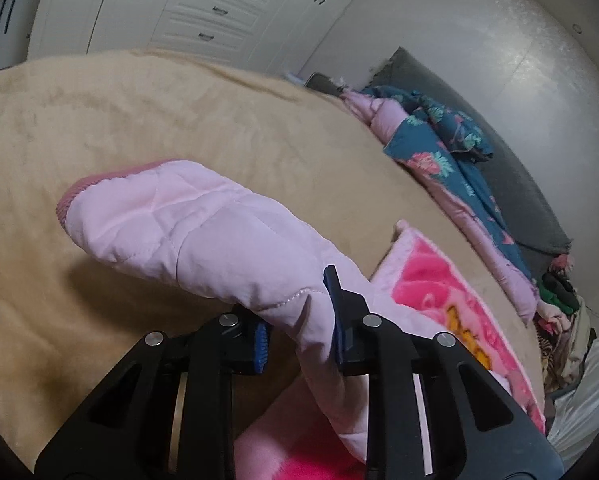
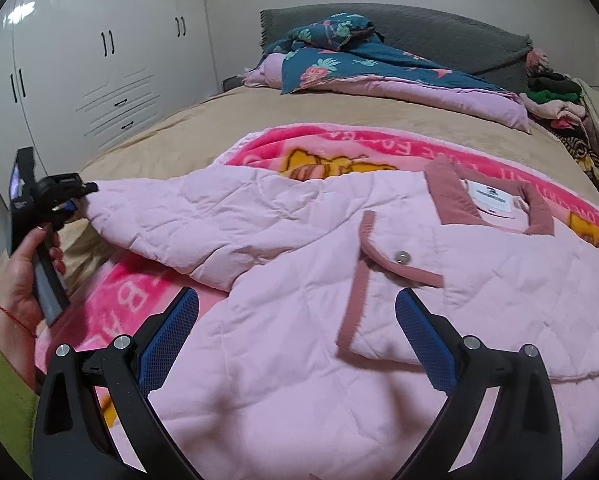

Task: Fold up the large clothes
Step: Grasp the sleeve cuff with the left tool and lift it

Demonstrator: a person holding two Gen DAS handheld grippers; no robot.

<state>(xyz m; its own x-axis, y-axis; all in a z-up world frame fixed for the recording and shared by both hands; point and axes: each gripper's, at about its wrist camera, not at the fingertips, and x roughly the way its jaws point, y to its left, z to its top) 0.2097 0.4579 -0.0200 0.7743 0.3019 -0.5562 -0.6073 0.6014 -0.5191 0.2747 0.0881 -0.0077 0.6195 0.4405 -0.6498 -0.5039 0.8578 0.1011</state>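
Holding one item, a pale pink quilted jacket (image 2: 339,280), spread front-up on a bright pink printed blanket (image 2: 339,148) on a bed with a tan cover (image 1: 139,120).

Item, left gripper (image 1: 299,328): my jaws are clamped on the jacket's sleeve (image 1: 203,236). The blue pads (image 1: 261,344) pinch the fabric from both sides. The cuff end, with its darker pink ribbed edge, sticks out past the fingers, lifted off the tan cover. In the right wrist view the same gripper sits at the far left in my hand (image 2: 19,272), with the sleeve stretched between it and the jacket body.

Item, right gripper (image 2: 295,340): jaws standing wide apart above the jacket's front; nothing between them.

Item, jacket detail: dusty pink collar (image 2: 495,208) with a white label, a metal snap (image 2: 401,257) on the placket.

Item, surroundings: a teal floral quilt (image 2: 359,60) bunched against a grey headboard (image 2: 439,28), a heap of clothes (image 2: 559,108) at the bed's right edge, white wardrobe doors (image 2: 99,60) on the left.
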